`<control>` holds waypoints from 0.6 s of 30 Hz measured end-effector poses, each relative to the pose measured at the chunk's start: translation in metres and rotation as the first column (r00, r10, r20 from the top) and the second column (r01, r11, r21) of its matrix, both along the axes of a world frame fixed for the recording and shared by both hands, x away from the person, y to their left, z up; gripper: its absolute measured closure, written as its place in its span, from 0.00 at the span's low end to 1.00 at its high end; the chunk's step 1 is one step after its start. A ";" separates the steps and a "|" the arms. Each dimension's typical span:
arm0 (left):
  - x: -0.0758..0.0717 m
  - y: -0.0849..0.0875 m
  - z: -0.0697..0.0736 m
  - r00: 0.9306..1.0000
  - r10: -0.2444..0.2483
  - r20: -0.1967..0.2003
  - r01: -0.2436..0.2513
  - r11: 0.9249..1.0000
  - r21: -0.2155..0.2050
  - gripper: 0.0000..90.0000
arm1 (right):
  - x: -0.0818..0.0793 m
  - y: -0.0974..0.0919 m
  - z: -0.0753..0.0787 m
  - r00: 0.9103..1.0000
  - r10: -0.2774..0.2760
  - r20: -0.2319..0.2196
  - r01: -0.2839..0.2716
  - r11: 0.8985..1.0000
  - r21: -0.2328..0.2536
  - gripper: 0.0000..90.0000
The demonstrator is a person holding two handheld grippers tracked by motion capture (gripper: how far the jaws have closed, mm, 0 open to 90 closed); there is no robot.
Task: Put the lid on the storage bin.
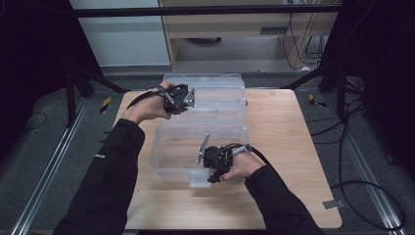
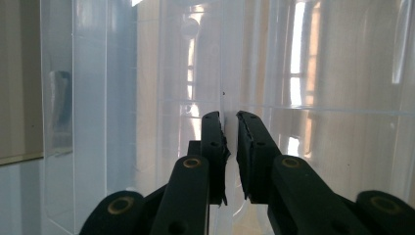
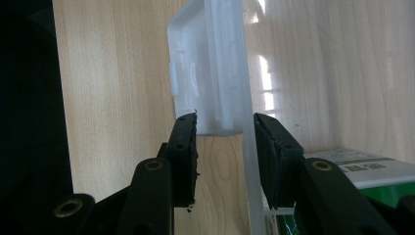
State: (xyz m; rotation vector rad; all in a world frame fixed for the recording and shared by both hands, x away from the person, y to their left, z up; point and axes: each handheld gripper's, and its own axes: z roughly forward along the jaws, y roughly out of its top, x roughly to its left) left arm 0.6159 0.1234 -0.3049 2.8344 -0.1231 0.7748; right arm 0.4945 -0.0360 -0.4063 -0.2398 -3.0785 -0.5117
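On the wooden table (image 1: 293, 147) in front of me stands one clear plastic storage box (image 1: 195, 147), and behind it, hinged back and standing up, its one clear lid (image 1: 215, 93). I count two grippers, one in each of my hands, and two black sleeves coming in from the near edge.

One white latch tab (image 3: 208, 73) sits at the middle of the box's near wall, hanging down toward the table.

With my left gripper (image 1: 188, 100) I reach to the upright lid at the far left of the box. Its jaws stand narrow, only a thin slit between them, and in the left gripper view the lid's clear edge (image 2: 229, 73) runs straight down into that slit. The pads (image 2: 213, 147) look pressed against it from both sides.

With my right gripper (image 1: 208, 171) I am at the near wall of the box, by the latch. Its jaws stand partly apart. In the right gripper view the latch tab and the thin clear wall of the box lie between them; the right-hand pad (image 3: 271, 156) sits against the wall, while the left-hand pad meets the tab only at its lower corner, with bare wood showing in the gap below.

One printed green and white label (image 3: 362, 169) shows just beyond the right-hand jaw.
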 end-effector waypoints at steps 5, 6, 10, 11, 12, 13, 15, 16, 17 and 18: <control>-0.001 -0.002 0.002 1.000 0.003 -0.014 -0.002 1.000 0.021 0.93 | -0.002 0.000 0.000 1.000 0.001 0.019 -0.001 1.000 0.000 0.70; -0.002 -0.003 0.003 1.000 0.007 -0.020 -0.006 1.000 0.024 0.93 | -0.002 0.000 0.000 1.000 0.004 0.021 -0.004 1.000 0.002 0.70; -0.005 -0.005 0.006 1.000 0.002 -0.023 -0.001 1.000 0.028 0.94 | -0.003 0.000 -0.001 1.000 -0.002 0.022 0.002 1.000 0.008 0.71; -0.006 -0.006 0.007 1.000 -0.003 -0.025 0.003 1.000 0.027 0.94 | -0.003 0.000 -0.001 1.000 0.003 0.027 -0.003 1.000 0.007 0.71; -0.006 -0.006 0.007 1.000 -0.003 -0.025 0.003 1.000 0.027 0.94 | -0.003 0.000 -0.001 1.000 0.002 0.028 -0.002 1.000 0.004 0.71; -0.009 -0.008 0.009 1.000 -0.010 -0.028 0.011 0.999 0.031 0.95 | -0.003 0.000 -0.001 0.999 0.006 0.031 -0.006 1.000 0.003 0.71; -0.011 -0.008 0.010 0.999 -0.007 -0.032 0.008 0.999 0.037 0.95 | -0.003 0.000 0.000 0.999 0.009 0.031 -0.009 1.000 -0.001 0.71; -0.016 -0.008 0.012 1.000 -0.016 -0.026 0.018 0.999 0.044 0.95 | -0.004 0.001 0.000 0.999 0.004 0.033 -0.004 1.000 -0.001 0.71; -0.016 -0.008 0.012 1.000 -0.016 -0.026 0.018 0.999 0.044 0.95 | -0.004 0.001 0.000 0.999 0.004 0.033 -0.004 1.000 -0.001 0.71; -0.019 -0.007 0.013 0.999 -0.018 -0.026 0.020 0.999 0.043 0.95 | -0.004 0.001 0.000 0.999 0.005 0.034 -0.005 1.000 -0.004 0.71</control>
